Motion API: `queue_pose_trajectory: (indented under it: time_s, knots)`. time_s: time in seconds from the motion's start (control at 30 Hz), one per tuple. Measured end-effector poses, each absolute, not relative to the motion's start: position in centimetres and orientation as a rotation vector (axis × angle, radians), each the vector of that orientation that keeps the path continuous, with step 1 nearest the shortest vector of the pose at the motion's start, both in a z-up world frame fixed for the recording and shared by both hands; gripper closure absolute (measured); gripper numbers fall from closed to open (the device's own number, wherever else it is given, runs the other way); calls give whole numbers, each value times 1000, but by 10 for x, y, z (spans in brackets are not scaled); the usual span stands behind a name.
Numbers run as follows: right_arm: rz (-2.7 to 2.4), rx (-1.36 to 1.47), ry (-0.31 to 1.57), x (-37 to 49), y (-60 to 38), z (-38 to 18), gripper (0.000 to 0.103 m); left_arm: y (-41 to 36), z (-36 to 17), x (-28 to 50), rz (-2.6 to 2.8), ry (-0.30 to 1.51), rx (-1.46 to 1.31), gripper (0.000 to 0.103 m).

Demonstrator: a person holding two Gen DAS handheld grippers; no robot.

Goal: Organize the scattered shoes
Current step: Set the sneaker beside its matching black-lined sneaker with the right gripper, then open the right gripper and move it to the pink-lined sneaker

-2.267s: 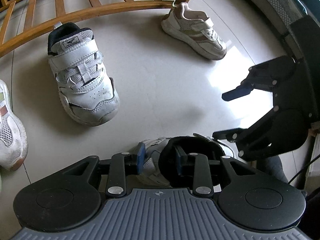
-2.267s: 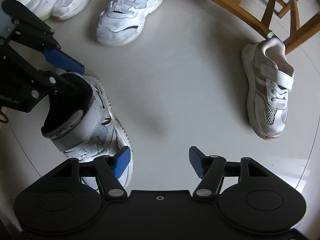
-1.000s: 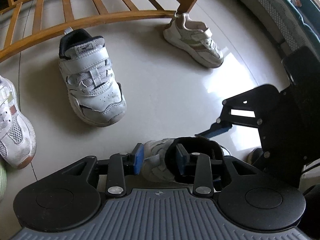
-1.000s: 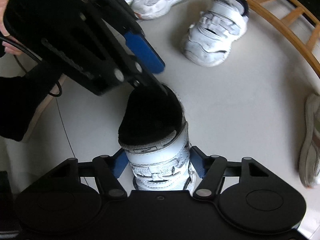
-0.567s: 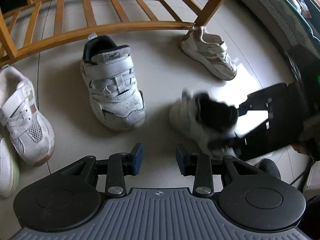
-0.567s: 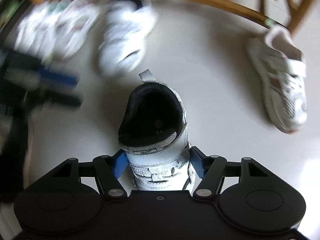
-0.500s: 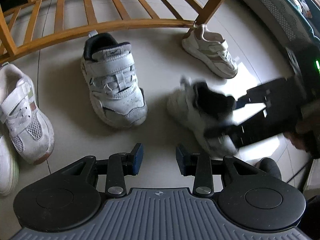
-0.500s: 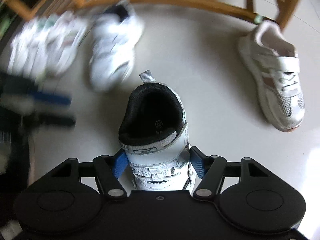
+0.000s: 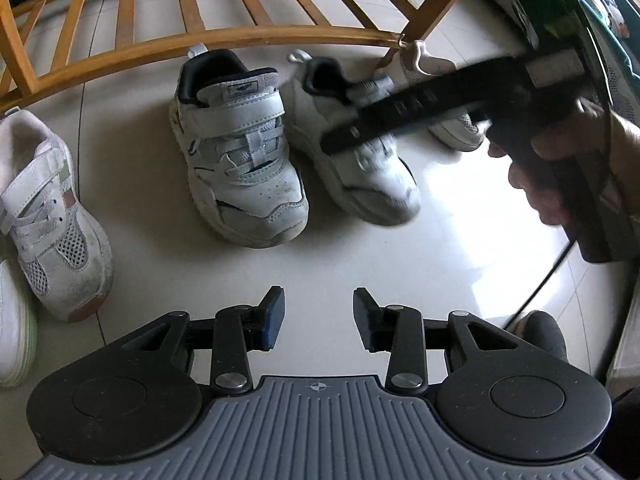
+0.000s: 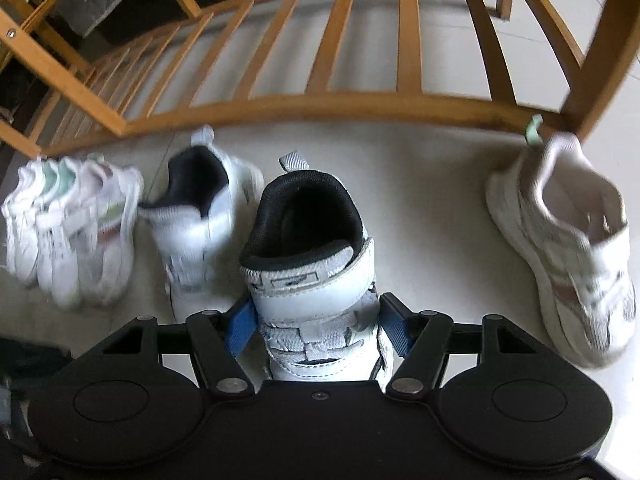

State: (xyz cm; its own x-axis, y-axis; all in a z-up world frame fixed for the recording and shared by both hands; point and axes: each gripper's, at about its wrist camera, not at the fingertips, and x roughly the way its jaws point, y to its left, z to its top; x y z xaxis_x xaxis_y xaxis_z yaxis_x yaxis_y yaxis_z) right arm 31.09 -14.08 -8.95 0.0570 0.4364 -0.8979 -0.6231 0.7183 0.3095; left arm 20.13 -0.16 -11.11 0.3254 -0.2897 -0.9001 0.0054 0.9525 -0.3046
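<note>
My right gripper (image 10: pixel 316 328) is shut on a white strap shoe with a black collar (image 10: pixel 316 280), its blue pads pressing both sides of the midfoot. In the left wrist view that held shoe (image 9: pixel 372 176) sits close beside its matching shoe (image 9: pixel 240 160), both heels toward the wooden rail. The right gripper (image 9: pixel 360 128) is blurred above it, and I cannot tell whether the sole touches the floor. My left gripper (image 9: pixel 318 316) hangs over bare floor nearer the camera, its jaws opening with nothing between them.
A curved wooden rail with slats (image 9: pixel 240 40) runs behind the shoes. A white mesh shoe (image 9: pixel 44 216) and a green-soled one (image 9: pixel 12 320) lie at the left. Another mesh shoe (image 10: pixel 560 248) rests by the rail's post at the right. A hand (image 9: pixel 560 148) grips the right handle.
The left gripper let go of the shoe's collar and now stands free. The right gripper carried the shoe toward the rail, turning it to sit beside its mate.
</note>
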Motion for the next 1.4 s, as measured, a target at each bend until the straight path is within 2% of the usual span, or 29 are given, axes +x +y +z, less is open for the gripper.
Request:
queue_pose_trajectory:
  time_s: [0.4,0.8,1.03,1.4]
  knots:
    - [849,-161,1240,322,-124,-93,34,1,-113,200,-193,1236,-280,62]
    - [922,-166,1189,314,-129,-83,30,-5,-109,197,-189,1235,-275,60]
    - [864,-238,1073,309,-167,-58,24,-7,-105,194,-181,1226,-275,59]
    - [646,-397,984,338,-218,-71,22,-13,-108,199,-180,1235,-263,59]
